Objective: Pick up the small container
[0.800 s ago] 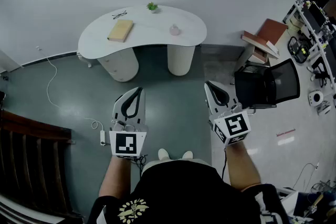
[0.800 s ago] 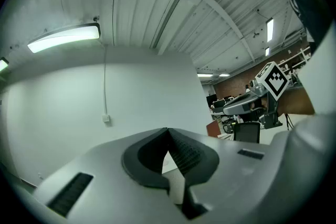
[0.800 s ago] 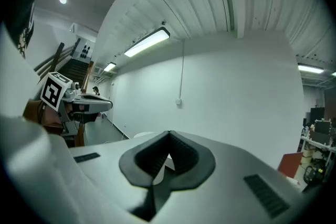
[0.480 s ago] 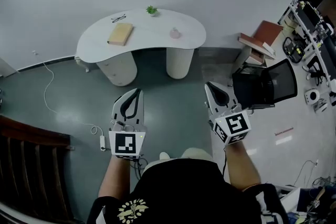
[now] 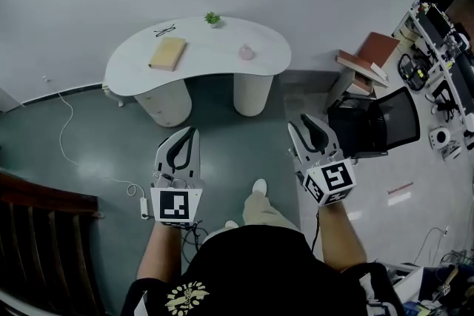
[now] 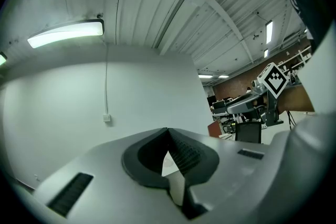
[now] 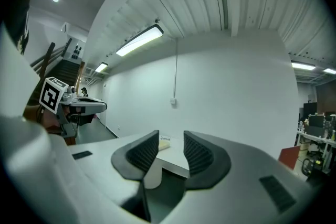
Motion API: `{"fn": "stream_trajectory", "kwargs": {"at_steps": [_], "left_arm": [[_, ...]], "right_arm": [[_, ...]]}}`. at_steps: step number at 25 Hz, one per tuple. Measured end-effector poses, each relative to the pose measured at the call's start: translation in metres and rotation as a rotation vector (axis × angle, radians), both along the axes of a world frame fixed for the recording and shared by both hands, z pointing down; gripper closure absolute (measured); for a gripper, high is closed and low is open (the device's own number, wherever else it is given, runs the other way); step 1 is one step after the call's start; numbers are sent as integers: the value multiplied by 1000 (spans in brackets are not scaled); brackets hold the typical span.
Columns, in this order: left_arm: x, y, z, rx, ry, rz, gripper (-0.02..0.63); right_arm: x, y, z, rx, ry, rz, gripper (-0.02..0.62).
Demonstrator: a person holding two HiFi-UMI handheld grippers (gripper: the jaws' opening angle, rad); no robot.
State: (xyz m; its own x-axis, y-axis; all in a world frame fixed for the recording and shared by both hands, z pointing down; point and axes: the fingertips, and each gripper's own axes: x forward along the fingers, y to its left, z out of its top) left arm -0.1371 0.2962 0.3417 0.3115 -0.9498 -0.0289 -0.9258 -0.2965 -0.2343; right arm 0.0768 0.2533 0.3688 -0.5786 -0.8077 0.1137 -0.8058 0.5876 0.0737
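Note:
The small pink container (image 5: 246,52) stands on the right part of a white kidney-shaped table (image 5: 207,63) at the far wall. Both grippers hang in the air well short of the table, above the floor. My left gripper (image 5: 192,131) is shut, its pads meeting at the tips (image 6: 168,131) with nothing between them. My right gripper (image 5: 306,123) is open; a gap shows between its ribbed pads (image 7: 144,150) and nothing is in it. The table's edge (image 7: 176,162) shows through that gap.
On the table lie a tan book (image 5: 167,53), a pair of glasses (image 5: 165,30) and a small green plant (image 5: 212,18). A black office chair (image 5: 374,122) stands right of my right gripper. A power strip (image 5: 145,207) with a cable lies on the floor at left, near dark wooden furniture (image 5: 37,233).
The person has stepped forward, and one foot now shows ahead of the body. The table has shifted slightly in view. The right gripper's jaws look wider apart than before.

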Motion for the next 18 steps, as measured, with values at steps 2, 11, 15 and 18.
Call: {"fn": "stream_trajectory", "kwargs": {"at_steps": [2, 11, 15, 18], "left_arm": [[1, -14, 7, -27, -18, -6, 601], [9, -91, 16, -63, -19, -28, 601], [14, -125, 18, -58, -13, -36, 601], [17, -146, 22, -73, -28, -47, 601]], "right_arm": [[1, -12, 5, -8, -1, -11, 408], [9, -82, 20, -40, 3, -41, 341], [13, -115, 20, -42, 5, -52, 339], [18, -137, 21, -47, 5, -57, 339]]}}
